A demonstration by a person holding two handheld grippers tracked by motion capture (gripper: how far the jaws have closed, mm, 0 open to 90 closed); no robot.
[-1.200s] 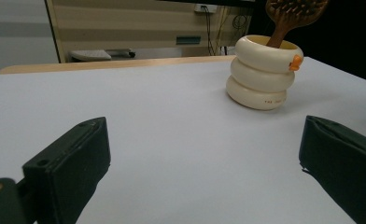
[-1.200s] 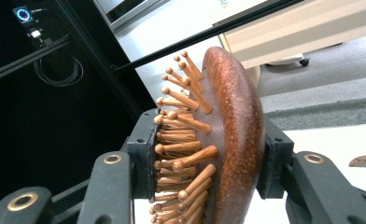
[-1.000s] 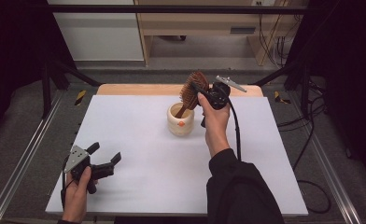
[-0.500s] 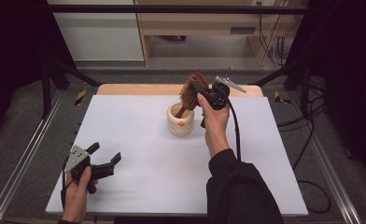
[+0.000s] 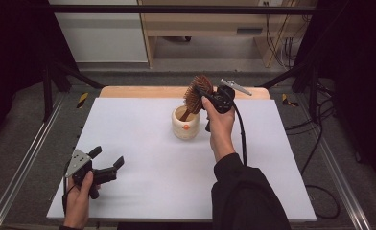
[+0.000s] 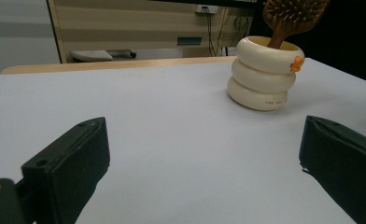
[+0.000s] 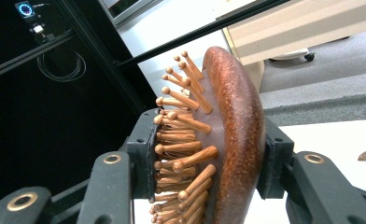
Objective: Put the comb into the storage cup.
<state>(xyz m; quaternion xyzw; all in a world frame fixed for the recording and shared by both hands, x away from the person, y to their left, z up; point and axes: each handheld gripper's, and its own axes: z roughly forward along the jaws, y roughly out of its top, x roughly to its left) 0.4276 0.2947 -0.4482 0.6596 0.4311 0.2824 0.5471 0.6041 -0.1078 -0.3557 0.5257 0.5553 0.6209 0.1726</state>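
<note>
A wooden hairbrush point(image 5: 195, 92) with wooden pins stands with its handle down in a cream ribbed cup point(image 5: 185, 123) near the table's back middle. My right gripper point(image 5: 206, 95) is shut on the brush head; in the right gripper view the brush head point(image 7: 218, 140) sits clamped between the two black jaws. My left gripper point(image 5: 107, 163) rests low at the front left, open and holding nothing. In the left gripper view the cup point(image 6: 264, 74) with an orange spot stands far ahead, the hairbrush point(image 6: 291, 14) rising out of it.
The white table top point(image 5: 143, 143) has a wooden strip point(image 5: 143, 91) along its back edge. Metal rails point(image 5: 23, 163) run along both sides. A cable point(image 5: 241, 134) trails from the right gripper down the forearm. Behind the table stand light furniture point(image 5: 205, 19) and floor cables.
</note>
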